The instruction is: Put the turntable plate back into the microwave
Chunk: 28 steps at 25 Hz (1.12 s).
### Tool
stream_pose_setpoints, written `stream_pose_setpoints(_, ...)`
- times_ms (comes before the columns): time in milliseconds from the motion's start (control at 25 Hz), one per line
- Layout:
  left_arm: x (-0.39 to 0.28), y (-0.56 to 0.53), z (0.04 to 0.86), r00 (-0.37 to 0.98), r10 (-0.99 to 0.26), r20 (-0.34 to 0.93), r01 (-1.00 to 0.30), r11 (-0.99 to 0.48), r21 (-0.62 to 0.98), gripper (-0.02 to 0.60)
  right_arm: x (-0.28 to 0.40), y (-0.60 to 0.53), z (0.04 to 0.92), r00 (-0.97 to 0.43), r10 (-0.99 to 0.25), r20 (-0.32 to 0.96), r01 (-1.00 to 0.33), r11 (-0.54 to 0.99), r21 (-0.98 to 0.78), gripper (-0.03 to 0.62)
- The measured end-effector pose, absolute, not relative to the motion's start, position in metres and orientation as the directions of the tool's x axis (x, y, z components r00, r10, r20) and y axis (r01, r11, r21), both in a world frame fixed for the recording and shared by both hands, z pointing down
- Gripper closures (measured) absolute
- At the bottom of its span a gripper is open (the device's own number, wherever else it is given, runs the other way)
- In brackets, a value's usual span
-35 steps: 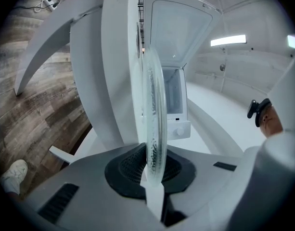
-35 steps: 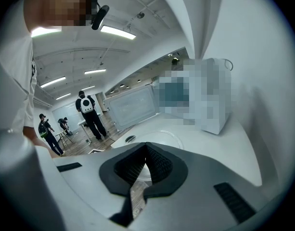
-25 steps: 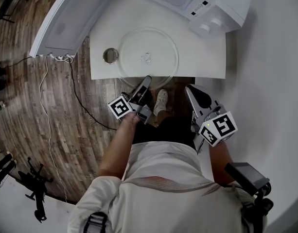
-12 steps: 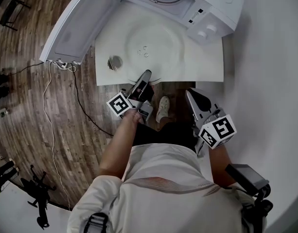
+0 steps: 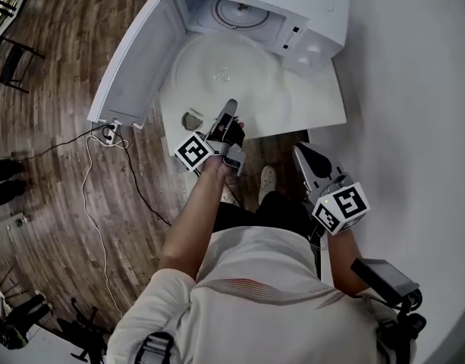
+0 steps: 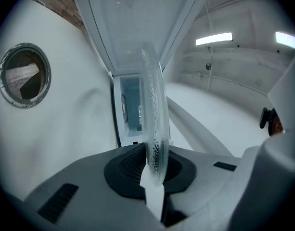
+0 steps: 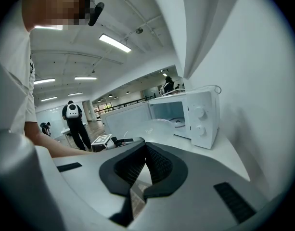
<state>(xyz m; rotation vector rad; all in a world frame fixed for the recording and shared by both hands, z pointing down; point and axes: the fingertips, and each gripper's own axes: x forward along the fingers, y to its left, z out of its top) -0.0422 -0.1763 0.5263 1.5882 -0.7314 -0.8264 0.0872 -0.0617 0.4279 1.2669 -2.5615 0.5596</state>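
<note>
The clear glass turntable plate (image 5: 230,68) hangs above the white table, just in front of the open microwave (image 5: 312,17). My left gripper (image 5: 229,109) is shut on the plate's near rim. In the left gripper view the plate (image 6: 154,114) stands edge-on between the pads, with the microwave door (image 6: 137,23) beyond it. The cavity (image 5: 236,10) shows its roller ring. My right gripper (image 5: 306,156) is held back by the table's near edge, shut with nothing in it. The right gripper view shows the closed right gripper (image 7: 145,170) with the microwave (image 7: 193,117) ahead.
The microwave door (image 5: 137,59) swings wide open to the left over the table edge. A round cable hole (image 5: 193,118) sits in the white table (image 5: 312,105). A cable and power strip (image 5: 111,131) lie on the wooden floor. People stand far off (image 7: 75,121).
The left gripper has lifted the plate off the table and carried it toward the microwave's opening. The right gripper has risen a little.
</note>
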Motion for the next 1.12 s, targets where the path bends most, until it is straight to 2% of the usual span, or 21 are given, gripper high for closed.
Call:
stream_pose_setpoints(320,-0.038,-0.205,0.518,0.588,-0.799,-0.124,-0.012,-0.162,0.987,0.549,0.081,-0.063,0.424,-0.571,-0.741,0.353,-0.821,0.523,-0.228,0.589)
stream_pose_setpoints(640,-0.045,-0.236,0.503,0.578,-0.806,-0.129,-0.035,-0.182,0.983,0.549,0.077,-0.091,0.407,-0.594,-0.731,0.337,-0.804,0.552,-0.220,0.589)
stream_pose_setpoints(840,-0.039,-0.289,0.511,0.558,-0.820,-0.124,-0.035,-0.173,0.984,0.549,0.078,-0.159,0.404,-0.628,-0.712,0.314,-0.777,0.597,-0.200,0.589)
stream_pose_setpoints(1120,-0.038,-0.296,0.523,0.551,-0.827,-0.114,-0.026,-0.154,0.988,0.549,0.063,-0.172,0.408,-0.663,-0.685,0.301,-0.746,0.638,-0.189,0.589)
